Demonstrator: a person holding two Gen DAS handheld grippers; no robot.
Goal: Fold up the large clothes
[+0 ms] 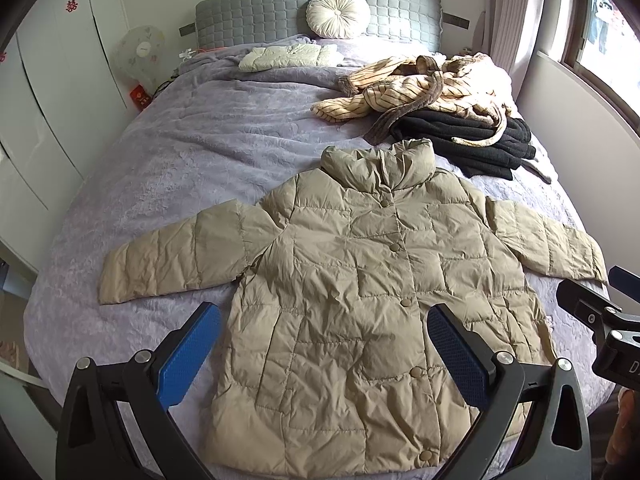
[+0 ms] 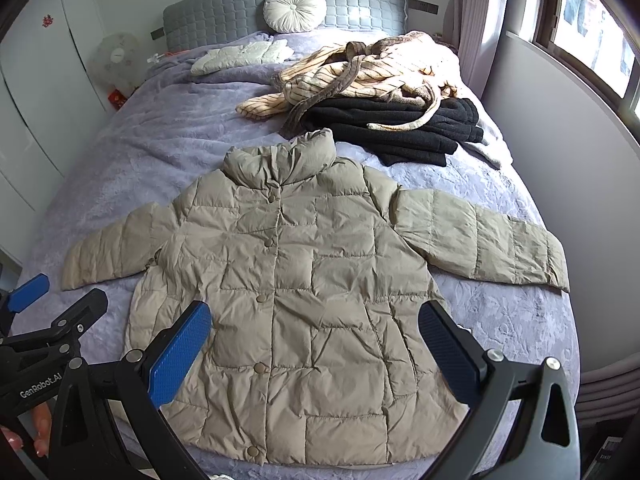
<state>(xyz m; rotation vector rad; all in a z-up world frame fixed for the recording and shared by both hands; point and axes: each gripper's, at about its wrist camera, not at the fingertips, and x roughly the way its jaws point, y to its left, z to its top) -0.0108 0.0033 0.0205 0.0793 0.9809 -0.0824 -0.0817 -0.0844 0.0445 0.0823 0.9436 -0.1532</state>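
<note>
Khaki puffer jacket (image 1: 360, 300) is laid flat, front up and buttoned, on the lavender bed (image 1: 180, 152), sleeves spread to both sides. Left claw (image 1: 324, 356) is held spread above the jacket's lower half, nothing pinched; hem lies just beneath it. Right claw (image 2: 316, 356) is likewise spread over the lower body, clear of the fabric. Beyond both claws, past the collar, striped robe (image 2: 352, 76) is piled on black garment (image 2: 400, 128).

This is looking like a home bedroom: a bed (image 1: 168, 184) with a lilac cover is lying ahead of the gripper, with a grey padded headboard (image 1: 256, 12) and a round cushion (image 1: 338, 14) at its far end. A window (image 2: 592, 28) is letting in daylight on the far right, and white wardrobe doors (image 1: 52, 80) are standing on the left.
</note>
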